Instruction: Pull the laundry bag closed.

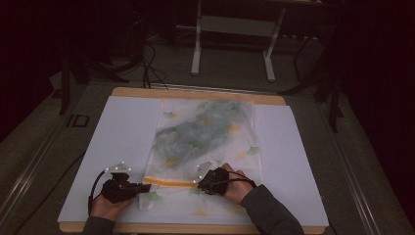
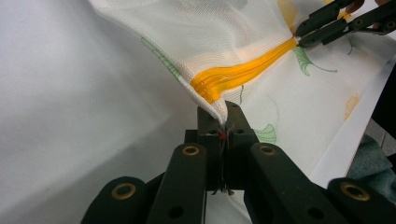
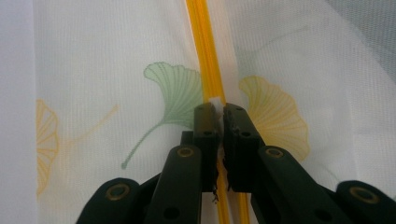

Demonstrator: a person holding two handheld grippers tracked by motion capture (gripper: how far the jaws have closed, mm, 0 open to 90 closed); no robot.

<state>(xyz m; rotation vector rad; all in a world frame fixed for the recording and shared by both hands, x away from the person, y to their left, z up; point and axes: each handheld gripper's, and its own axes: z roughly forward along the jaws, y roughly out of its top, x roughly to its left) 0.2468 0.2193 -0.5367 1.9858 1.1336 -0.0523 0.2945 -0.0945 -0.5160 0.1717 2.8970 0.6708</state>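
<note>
A white mesh bag point(image 1: 205, 132) printed with ginkgo leaves lies flat on the white sheet point(image 1: 122, 137); something grey-green shows through it. An orange zipper point(image 1: 169, 182) runs across its near end. My left gripper point(image 1: 147, 187) is shut on the bag's corner at the zipper's left end point(image 2: 219, 114), and the mesh point(image 2: 210, 32) is lifted a little there. My right gripper point(image 1: 198, 182) is shut on a small white pull tab point(image 3: 215, 101) on the zipper point(image 3: 203, 42). In the left gripper view the right gripper point(image 2: 299, 39) pinches the far end of the orange zipper point(image 2: 243, 72).
The white sheet covers a wooden board point(image 1: 195, 93) whose edges show at the front and back. Bare sheet lies left and right of the bag. A white stand's legs point(image 1: 195, 54) and dark cables point(image 1: 151, 68) are on the floor beyond the table.
</note>
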